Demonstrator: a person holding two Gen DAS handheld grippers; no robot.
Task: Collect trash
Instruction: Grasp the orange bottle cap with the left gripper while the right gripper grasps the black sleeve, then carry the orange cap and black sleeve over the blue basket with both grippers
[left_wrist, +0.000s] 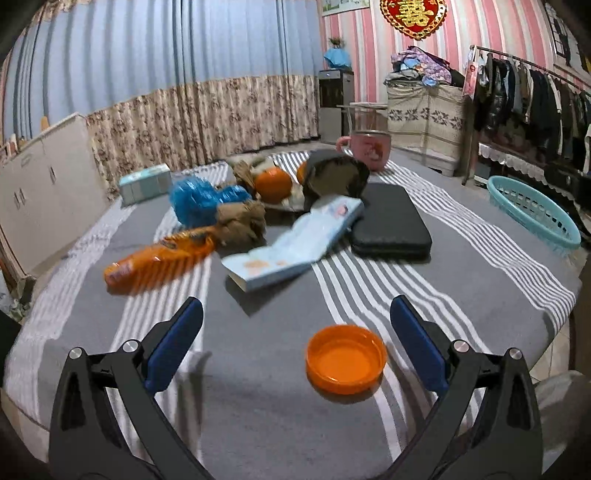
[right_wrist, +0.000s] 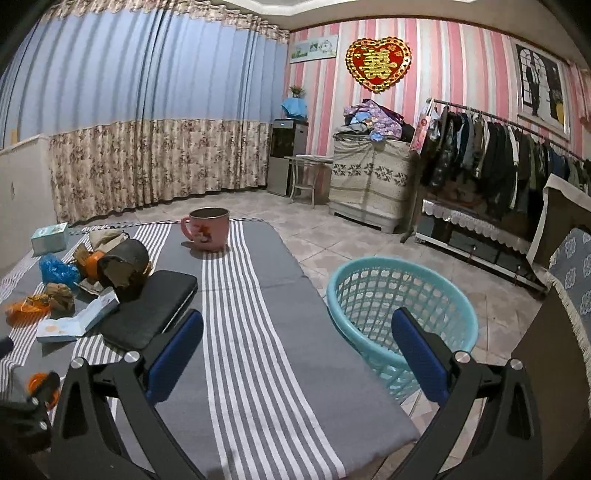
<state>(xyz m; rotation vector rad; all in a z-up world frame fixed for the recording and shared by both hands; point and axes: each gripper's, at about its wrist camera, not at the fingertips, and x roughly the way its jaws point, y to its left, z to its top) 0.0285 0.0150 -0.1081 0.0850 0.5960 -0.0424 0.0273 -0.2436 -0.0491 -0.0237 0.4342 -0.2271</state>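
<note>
An orange bottle cap (left_wrist: 346, 359) lies upside down on the grey striped tablecloth (left_wrist: 258, 413), between the open fingers of my left gripper (left_wrist: 297, 345). Farther back lie an orange snack wrapper (left_wrist: 159, 258), a crumpled pale blue carton (left_wrist: 295, 243), a brown paper ball (left_wrist: 242, 219) and a blue plastic bag (left_wrist: 195, 199). My right gripper (right_wrist: 297, 345) is open and empty above the table's right edge, with the teal basket (right_wrist: 400, 314) just beyond it on the floor side. The cap (right_wrist: 40, 384) shows partly at the far left of the right wrist view.
A black pad (left_wrist: 389, 221), a dark curved piece (left_wrist: 338, 177), oranges (left_wrist: 273, 184), a pink mug (left_wrist: 369, 149) and a tissue box (left_wrist: 146, 182) also sit on the table. A clothes rack (right_wrist: 491, 162) and a covered cabinet (right_wrist: 373, 181) stand behind on the tiled floor.
</note>
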